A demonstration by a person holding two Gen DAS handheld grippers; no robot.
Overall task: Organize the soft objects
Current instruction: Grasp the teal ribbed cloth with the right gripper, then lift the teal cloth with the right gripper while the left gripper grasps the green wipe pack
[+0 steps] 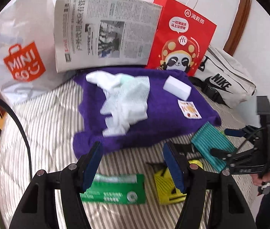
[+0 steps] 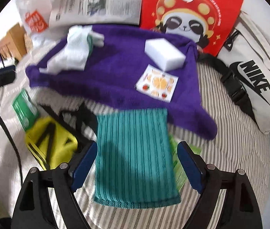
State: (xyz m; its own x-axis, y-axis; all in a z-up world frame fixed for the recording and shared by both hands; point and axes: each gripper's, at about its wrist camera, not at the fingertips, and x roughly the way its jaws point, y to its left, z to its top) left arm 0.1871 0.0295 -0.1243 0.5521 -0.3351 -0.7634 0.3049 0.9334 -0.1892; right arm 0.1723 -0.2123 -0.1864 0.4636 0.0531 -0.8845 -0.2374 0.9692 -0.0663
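Your right gripper [image 2: 137, 164] hovers spread over the teal cloth [image 2: 135, 158]; lower it and pinch next, left gripper [image 1: 133, 164] also apart.

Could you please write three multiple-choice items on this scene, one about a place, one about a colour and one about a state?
1. Where does the white sponge block lie?
A. on the purple cloth
B. inside the red paper bag
C. on the newspaper

2. What colour is the ribbed cloth in front of the right claw?
A. orange
B. teal
C. black

3. How does the left claw stand?
A. shut on the green packet
B. shut on the yellow pouch
C. open, holding nothing

Answers: 1 A, the block rests on the purple cloth beside a small fruit-print card. 2 B, the ribs are plainly teal. 3 C, its fingers stand apart with only bedding and packets seen between them.
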